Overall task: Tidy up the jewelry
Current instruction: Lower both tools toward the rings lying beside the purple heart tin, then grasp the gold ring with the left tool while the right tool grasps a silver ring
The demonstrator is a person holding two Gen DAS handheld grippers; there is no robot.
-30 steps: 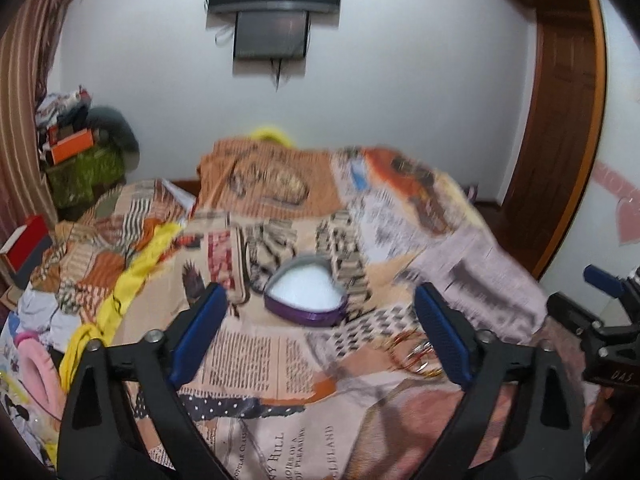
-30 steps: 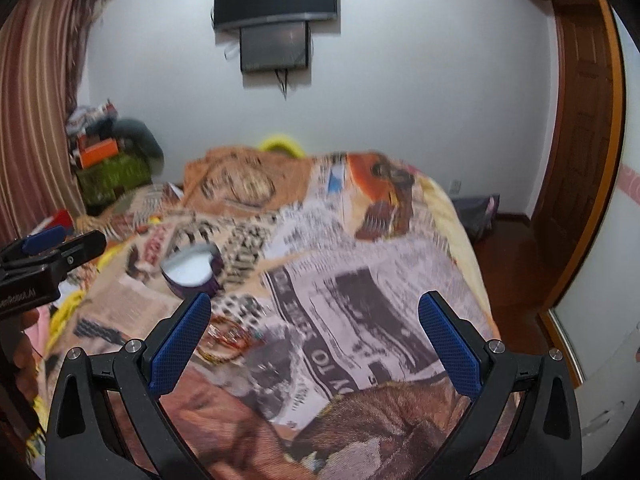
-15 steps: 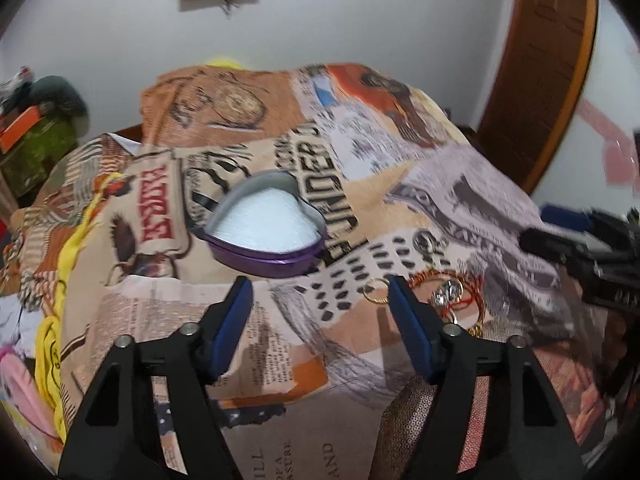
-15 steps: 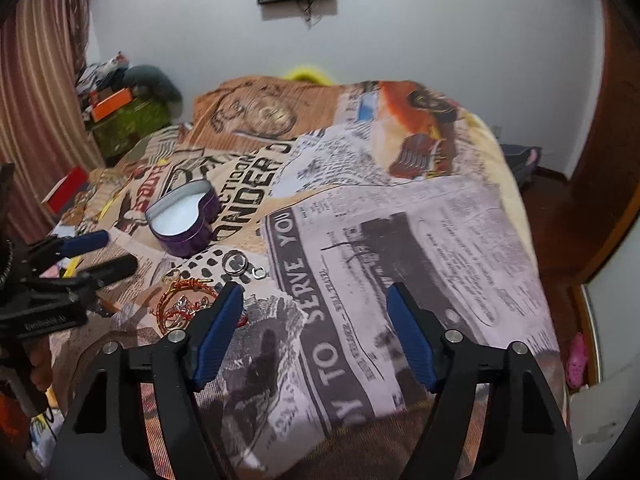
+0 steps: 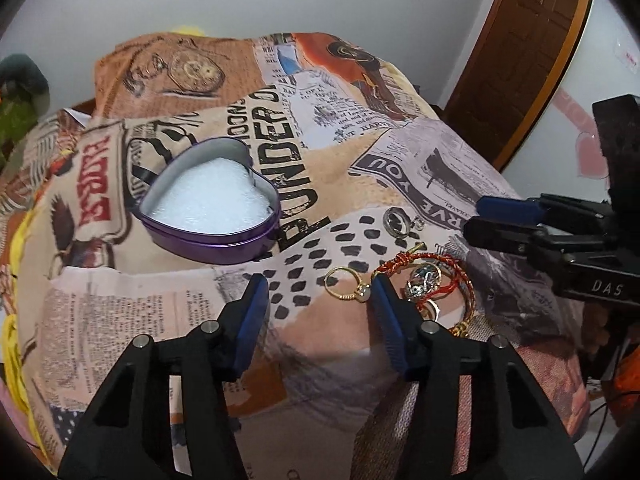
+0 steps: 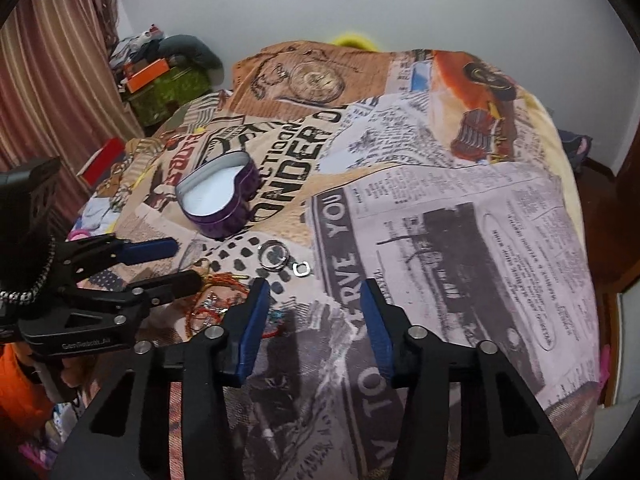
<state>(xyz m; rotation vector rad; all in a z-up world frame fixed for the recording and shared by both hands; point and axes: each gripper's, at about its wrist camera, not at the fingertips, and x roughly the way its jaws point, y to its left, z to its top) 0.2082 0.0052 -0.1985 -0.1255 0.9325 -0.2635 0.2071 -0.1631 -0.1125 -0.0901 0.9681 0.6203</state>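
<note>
Both claws, left gripper (image 5: 318,286) and right gripper (image 6: 310,292), had just been closing, part open and empty, above jewelry (image 5: 424,280) on the bedspread (image 5: 400,184) (heart tin (image 5: 212,216) nearby).

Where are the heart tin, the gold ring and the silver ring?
heart tin (image 5: 224,246), left wrist view, on its purple side wall.
gold ring (image 5: 340,280), left wrist view, on its band's upper arc.
silver ring (image 6: 264,249), right wrist view, on its band's left arc.

One heart-shaped tin (image 5: 212,216), one gold ring (image 5: 344,285), one silver ring (image 5: 396,222), one red-and-gold bangle (image 5: 444,276), two claws
</note>
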